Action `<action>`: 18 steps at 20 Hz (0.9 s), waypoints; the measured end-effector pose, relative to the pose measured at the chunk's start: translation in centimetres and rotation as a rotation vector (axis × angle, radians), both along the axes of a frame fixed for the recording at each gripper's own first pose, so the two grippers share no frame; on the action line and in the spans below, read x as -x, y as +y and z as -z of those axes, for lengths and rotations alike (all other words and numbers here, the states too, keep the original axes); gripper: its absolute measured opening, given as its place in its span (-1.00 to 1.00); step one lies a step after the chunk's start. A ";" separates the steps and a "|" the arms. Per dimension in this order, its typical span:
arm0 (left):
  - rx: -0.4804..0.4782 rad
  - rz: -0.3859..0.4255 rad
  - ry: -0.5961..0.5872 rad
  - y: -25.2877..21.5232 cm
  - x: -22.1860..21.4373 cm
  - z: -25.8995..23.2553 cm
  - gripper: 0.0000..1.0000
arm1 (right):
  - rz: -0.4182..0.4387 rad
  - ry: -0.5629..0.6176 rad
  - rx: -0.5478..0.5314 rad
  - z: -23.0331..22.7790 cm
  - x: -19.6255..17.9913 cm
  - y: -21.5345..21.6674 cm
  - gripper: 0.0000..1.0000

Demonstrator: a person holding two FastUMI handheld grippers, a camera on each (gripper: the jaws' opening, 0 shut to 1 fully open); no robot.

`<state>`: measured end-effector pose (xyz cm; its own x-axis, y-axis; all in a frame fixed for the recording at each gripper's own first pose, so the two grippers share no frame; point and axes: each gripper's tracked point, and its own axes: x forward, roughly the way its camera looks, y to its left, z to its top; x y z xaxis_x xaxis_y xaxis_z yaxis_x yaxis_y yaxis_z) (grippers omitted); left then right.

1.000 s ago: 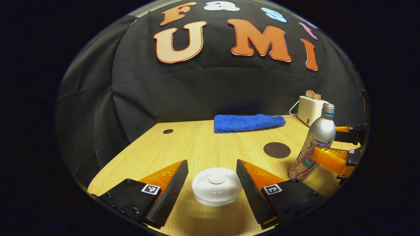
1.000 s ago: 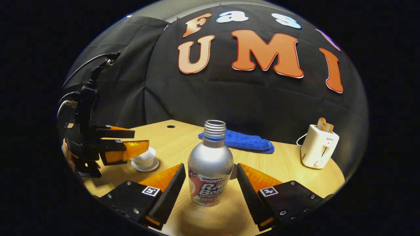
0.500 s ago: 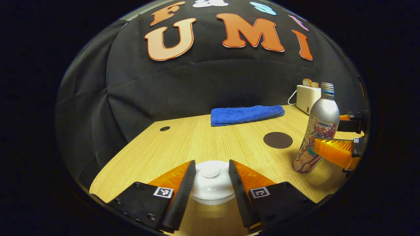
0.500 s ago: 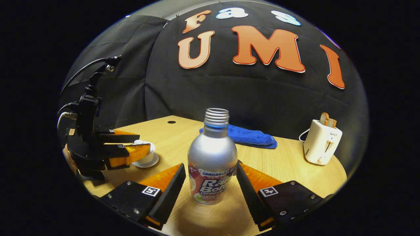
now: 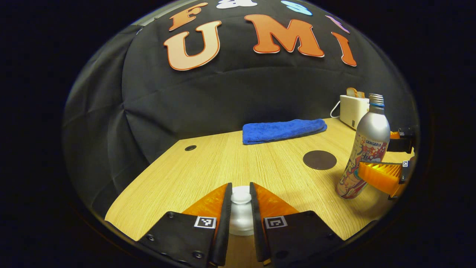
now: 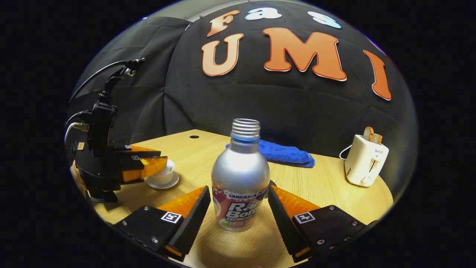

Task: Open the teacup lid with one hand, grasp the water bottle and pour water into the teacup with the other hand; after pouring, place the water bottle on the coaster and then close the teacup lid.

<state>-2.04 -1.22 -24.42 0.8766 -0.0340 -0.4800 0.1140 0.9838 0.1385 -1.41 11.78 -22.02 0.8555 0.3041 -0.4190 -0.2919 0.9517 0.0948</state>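
Your left claw point(image 5: 240, 219) is closed on the knob of the teacup lid point(image 5: 241, 197), one finger pressing each side of it. The lid sits on the teacup point(image 6: 163, 174), which stands on its saucer point(image 6: 162, 183) near the bench's point(image 5: 223, 163) front left corner; in the right gripper view the left claw point(image 6: 158, 166) reaches over the cup from the left edge side.

Your right claw point(image 6: 238, 219) is open. Its fingers point(image 6: 189, 219) flank the water bottle point(image 6: 240, 178) with a gap on each side, not pressing on it. The bottle stands upright on the bench, uncapped, toward the front right part of the top. In the left gripper view the right claw point(image 5: 386, 160) comes in from the bench's right edge, one finger in front of the bottle point(image 5: 366, 149) and one behind it.

The round dark coaster point(image 5: 319, 159) lies flat just beside the bottle, toward the back of the bench, with nothing on it. A folded blue towel point(image 5: 284, 130) lies along the back edge, and a white toaster point(image 6: 366, 160) holding bread slices stands at the back right corner.
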 end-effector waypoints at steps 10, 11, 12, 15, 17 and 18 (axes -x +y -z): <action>0.016 -0.002 -0.091 0.3 -0.4 -2.1 -0.34 | -0.023 0.055 -0.002 0.6 -0.4 0.8 0.63; 0.014 -0.005 -0.103 0.5 -0.5 -2.4 -0.34 | -0.026 0.048 0.011 0.3 -0.5 0.7 0.61; 0.012 -0.006 -0.111 0.6 -0.7 -2.6 -0.34 | -0.028 0.036 0.024 -0.1 -0.7 0.6 0.60; 0.016 -0.015 -0.131 1.1 -1.0 -3.2 -0.34 | -0.035 0.007 0.077 -1.0 -1.2 0.3 0.60; 0.020 -0.024 -0.145 1.7 -0.9 -3.7 -0.34 | -0.034 -0.007 0.137 -1.2 -1.8 -0.2 0.59; 0.021 -0.030 -0.151 2.0 -0.9 -4.0 -0.35 | -0.036 -0.011 0.171 -1.2 -1.9 -0.5 0.59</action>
<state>-1.14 0.76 -20.40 0.9395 -0.0155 -0.3421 0.0641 0.9893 0.1312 0.54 11.31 -20.79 0.8501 0.2602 -0.4579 -0.3266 0.9425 -0.0708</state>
